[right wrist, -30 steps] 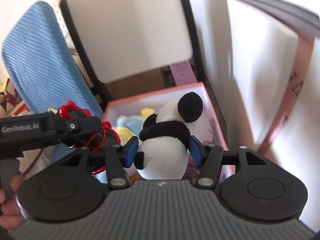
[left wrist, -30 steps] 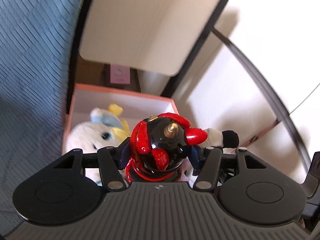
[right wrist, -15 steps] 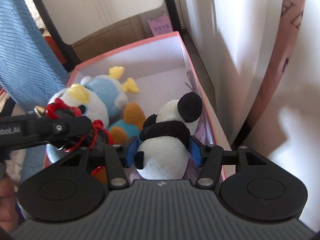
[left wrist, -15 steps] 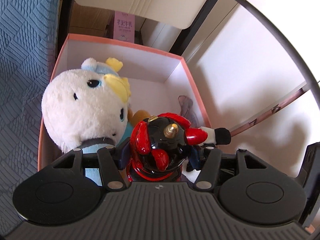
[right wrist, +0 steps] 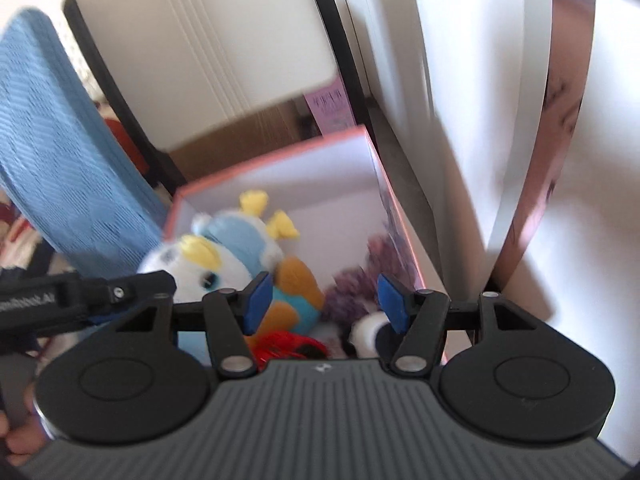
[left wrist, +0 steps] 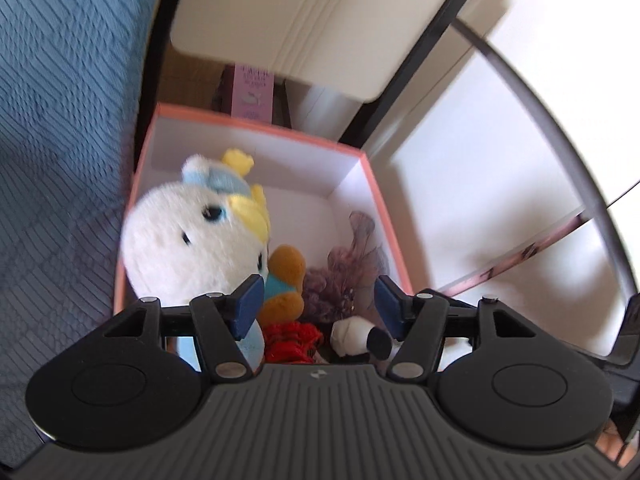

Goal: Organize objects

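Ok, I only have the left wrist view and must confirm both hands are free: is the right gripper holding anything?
Observer: No. The right gripper is open, with nothing between its fingers; the purple frilly toy shows through the gap.
Operator: How does my left gripper sit from there?
Observer: The left gripper reaches in from the left, crossing in front of the duck plush by the pink box wall.
Operator: Anything behind it?
Observer: A bare hand at the bottom-left corner.

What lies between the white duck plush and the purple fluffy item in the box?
In the left wrist view, an orange-and-teal plush sits between the white duck and the purple item.
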